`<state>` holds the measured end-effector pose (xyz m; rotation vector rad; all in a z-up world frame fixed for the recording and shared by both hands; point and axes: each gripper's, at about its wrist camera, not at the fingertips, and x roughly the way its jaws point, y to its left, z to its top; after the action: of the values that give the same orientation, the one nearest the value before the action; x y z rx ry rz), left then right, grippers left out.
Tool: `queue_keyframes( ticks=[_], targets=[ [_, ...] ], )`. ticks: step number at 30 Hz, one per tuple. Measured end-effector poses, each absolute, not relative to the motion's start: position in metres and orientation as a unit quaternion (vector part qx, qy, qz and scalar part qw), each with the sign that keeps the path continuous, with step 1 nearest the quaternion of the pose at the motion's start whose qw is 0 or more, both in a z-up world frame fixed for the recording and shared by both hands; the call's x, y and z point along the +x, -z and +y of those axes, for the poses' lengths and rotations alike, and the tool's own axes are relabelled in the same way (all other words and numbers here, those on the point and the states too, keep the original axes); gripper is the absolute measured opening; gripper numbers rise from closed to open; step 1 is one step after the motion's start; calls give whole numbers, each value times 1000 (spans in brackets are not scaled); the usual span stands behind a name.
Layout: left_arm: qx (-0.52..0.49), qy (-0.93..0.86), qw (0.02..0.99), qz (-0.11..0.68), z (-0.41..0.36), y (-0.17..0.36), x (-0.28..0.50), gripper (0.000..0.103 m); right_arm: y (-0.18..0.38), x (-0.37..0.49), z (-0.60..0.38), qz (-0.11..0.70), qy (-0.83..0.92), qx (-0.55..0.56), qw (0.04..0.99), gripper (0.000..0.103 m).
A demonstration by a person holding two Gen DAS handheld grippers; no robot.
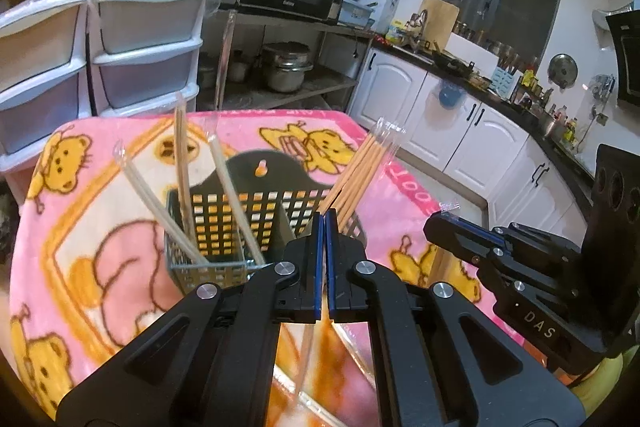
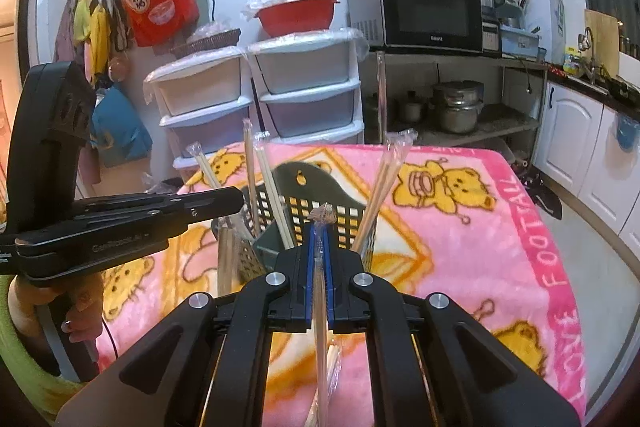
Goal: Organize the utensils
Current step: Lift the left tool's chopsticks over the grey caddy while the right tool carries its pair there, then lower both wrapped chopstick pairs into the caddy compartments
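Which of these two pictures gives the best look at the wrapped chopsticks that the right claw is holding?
The right wrist view. There the wrapped chopsticks run straight up between the shut fingers of the right claw, wrapper tip and all. The left wrist view shows only the right claw from the side, with a bit of wrapper sticking out.

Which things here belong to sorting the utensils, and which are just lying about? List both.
Part of the job:
- black basket
- wrapped chopsticks standing in it
- wrapped chopsticks clamped in the right gripper
- left gripper, shut

Lying about:
- pink blanket
- microwave
- red bowl
- plastic drawers
- steel pots
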<state>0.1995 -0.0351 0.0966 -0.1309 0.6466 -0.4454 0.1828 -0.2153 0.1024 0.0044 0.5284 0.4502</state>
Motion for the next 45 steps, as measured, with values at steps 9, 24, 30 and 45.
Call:
queue_keyframes(
  ticks=[9, 24, 30, 45],
  targets=[
    [-56, 228, 927, 292, -43, -118, 197, 0, -120, 179, -217, 234, -220, 7, 947, 5],
    [-57, 236, 938, 246, -48, -160, 200, 0, -149, 185, -223, 191, -213, 12, 958, 5],
    [-52, 233, 944, 230, -47, -174, 204, 0, -162, 189, -221, 174, -214, 13, 961, 5],
    [-64, 207, 956, 196, -24, -205, 216, 0, -188, 201, -207, 141, -226, 3, 964, 5]
  ],
)
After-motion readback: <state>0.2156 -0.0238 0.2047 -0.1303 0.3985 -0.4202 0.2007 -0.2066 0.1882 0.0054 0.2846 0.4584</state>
